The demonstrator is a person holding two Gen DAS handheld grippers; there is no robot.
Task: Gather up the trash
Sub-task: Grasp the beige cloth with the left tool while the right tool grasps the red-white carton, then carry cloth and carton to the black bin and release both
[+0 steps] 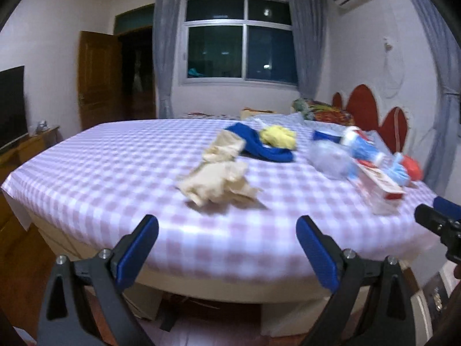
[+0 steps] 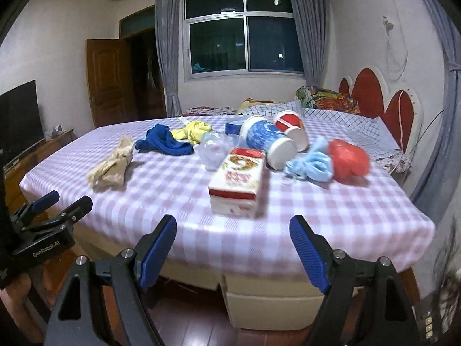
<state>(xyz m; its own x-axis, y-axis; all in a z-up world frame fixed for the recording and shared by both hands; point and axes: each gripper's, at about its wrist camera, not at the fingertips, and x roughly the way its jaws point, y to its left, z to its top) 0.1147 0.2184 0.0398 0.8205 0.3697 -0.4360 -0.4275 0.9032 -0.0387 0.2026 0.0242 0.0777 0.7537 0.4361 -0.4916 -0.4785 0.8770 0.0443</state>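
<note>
Trash lies on a bed covered with a pink-checked sheet (image 2: 331, 219). A crumpled beige paper bag (image 1: 219, 178) (image 2: 111, 167) sits left of centre. Behind it lie a blue cloth (image 2: 164, 142) and a yellow cloth (image 2: 191, 131). A white-and-red carton (image 2: 239, 183) stands nearest, with a clear crushed bottle (image 2: 213, 150), a blue paper cup (image 2: 266, 141), a red cup (image 2: 291, 128), a light blue mask (image 2: 312, 165) and a red plastic bag (image 2: 348, 158) beyond. My left gripper (image 1: 227, 230) is open before the bed's edge. My right gripper (image 2: 233, 230) is open too, short of the carton. Both hold nothing.
A wooden door (image 2: 111, 82) stands open at the back left, beside a dark screen (image 2: 17, 118) on a low cabinet. A red headboard (image 2: 380, 98) and colourful bedding (image 2: 325, 98) lie at the right. Reddish wood floor (image 2: 201, 328) runs below the bed.
</note>
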